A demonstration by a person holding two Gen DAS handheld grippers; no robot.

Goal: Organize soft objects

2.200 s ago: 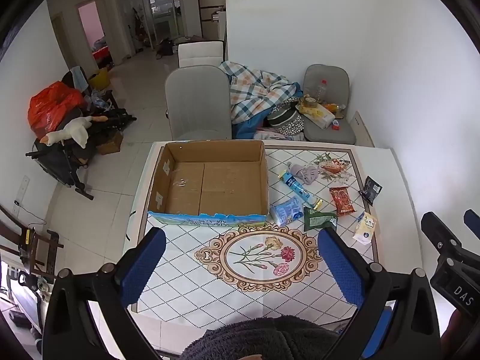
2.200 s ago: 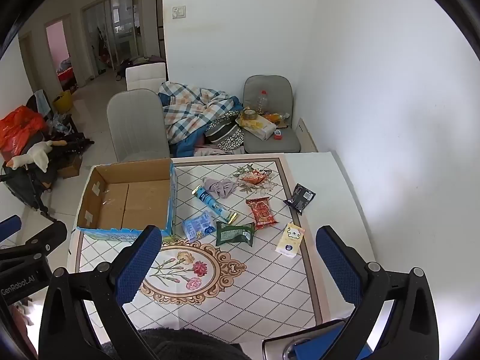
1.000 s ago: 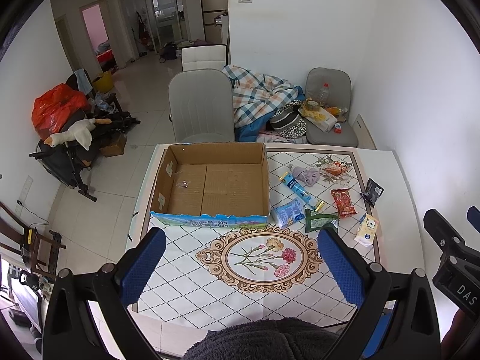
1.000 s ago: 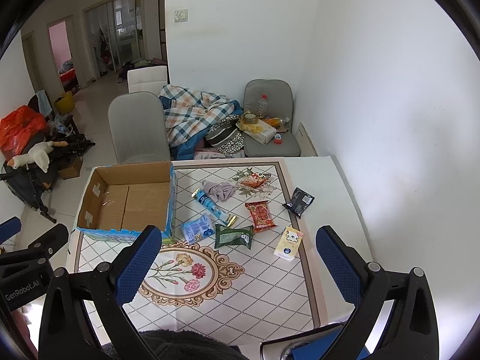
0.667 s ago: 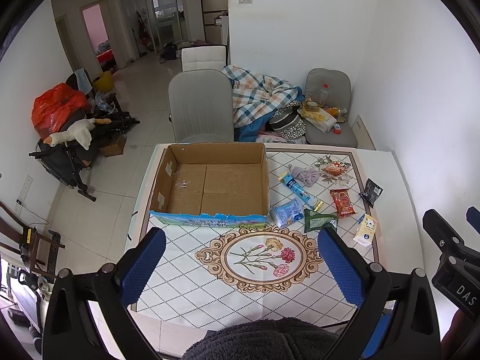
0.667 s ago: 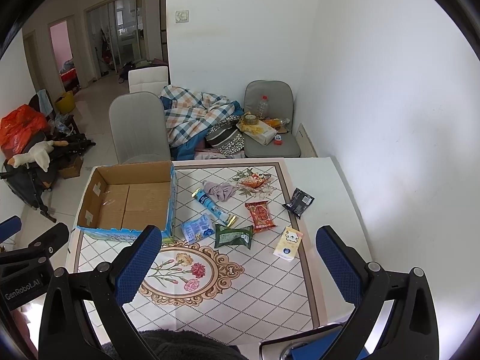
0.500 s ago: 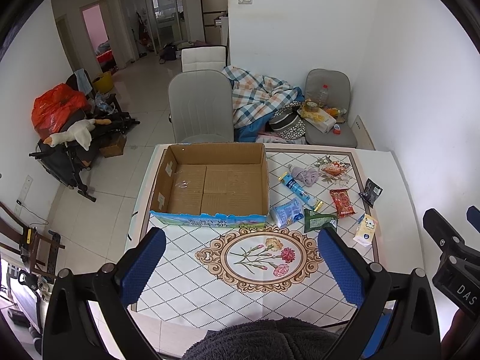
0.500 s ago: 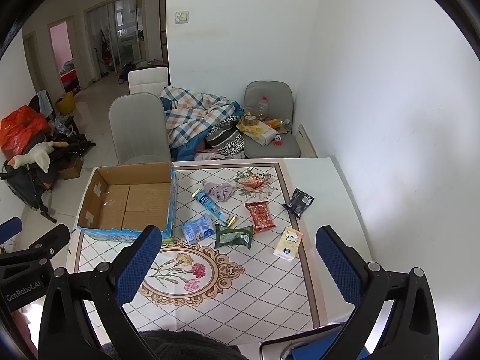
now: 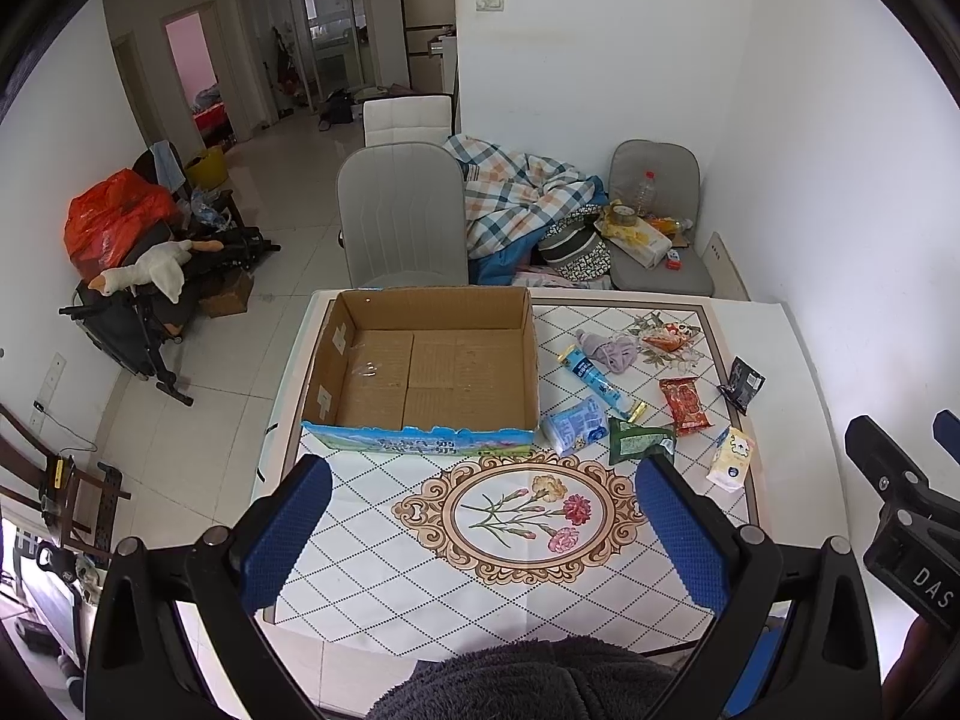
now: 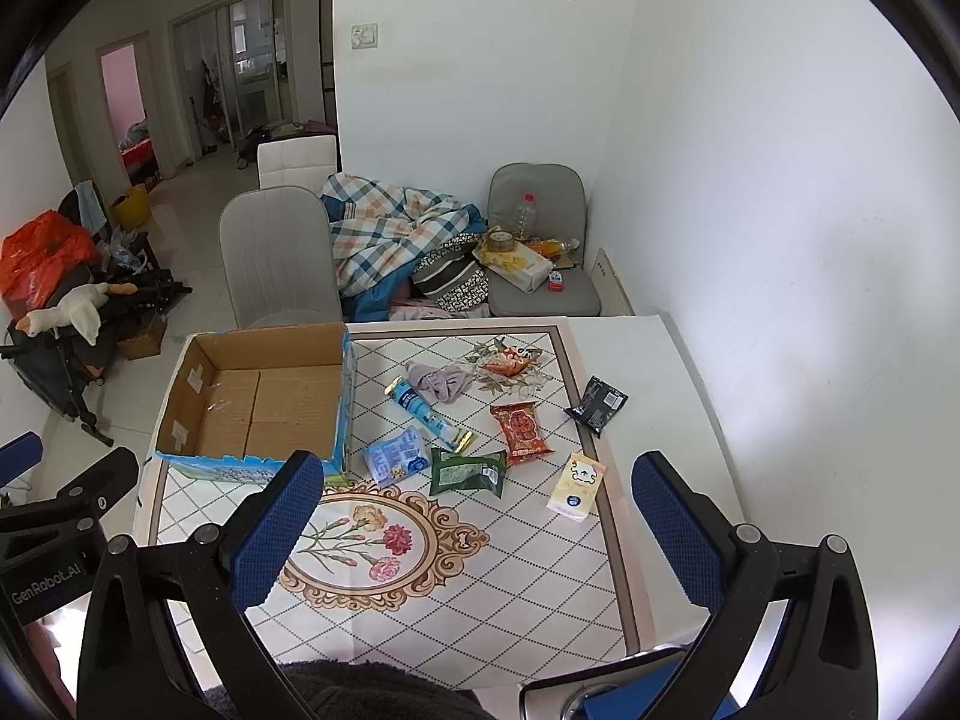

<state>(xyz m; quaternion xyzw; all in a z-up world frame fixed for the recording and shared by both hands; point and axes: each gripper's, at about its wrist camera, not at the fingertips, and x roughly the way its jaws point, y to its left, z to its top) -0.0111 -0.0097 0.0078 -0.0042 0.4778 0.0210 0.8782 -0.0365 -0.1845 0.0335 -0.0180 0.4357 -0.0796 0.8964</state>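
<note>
An open empty cardboard box [image 9: 432, 372] stands on the left half of the patterned table [image 9: 516, 576]; it also shows in the right wrist view [image 10: 264, 402]. Right of it lie a purple cloth [image 9: 612, 353], a blue tube [image 9: 594, 381], a light blue packet [image 9: 573, 425], a green packet [image 9: 639, 441], red packets [image 9: 684, 402], a black packet [image 9: 743, 383] and a yellow-white packet [image 9: 731, 459]. My left gripper [image 9: 480, 522] is open and empty above the table's near edge. My right gripper [image 10: 474, 516] is open and empty too, held high above the near side.
Grey chairs [image 9: 402, 210] stand behind the table, one [image 10: 540, 264] loaded with a bottle and bags. A plaid blanket [image 9: 516, 198] is heaped between them. A white wall runs along the right. A stroller with a plush goose [image 9: 144, 267] stands on the floor at the left.
Both grippers have risen slightly and drifted back, so the table looks a little smaller. Nothing on the table has moved. Both grippers stay open.
</note>
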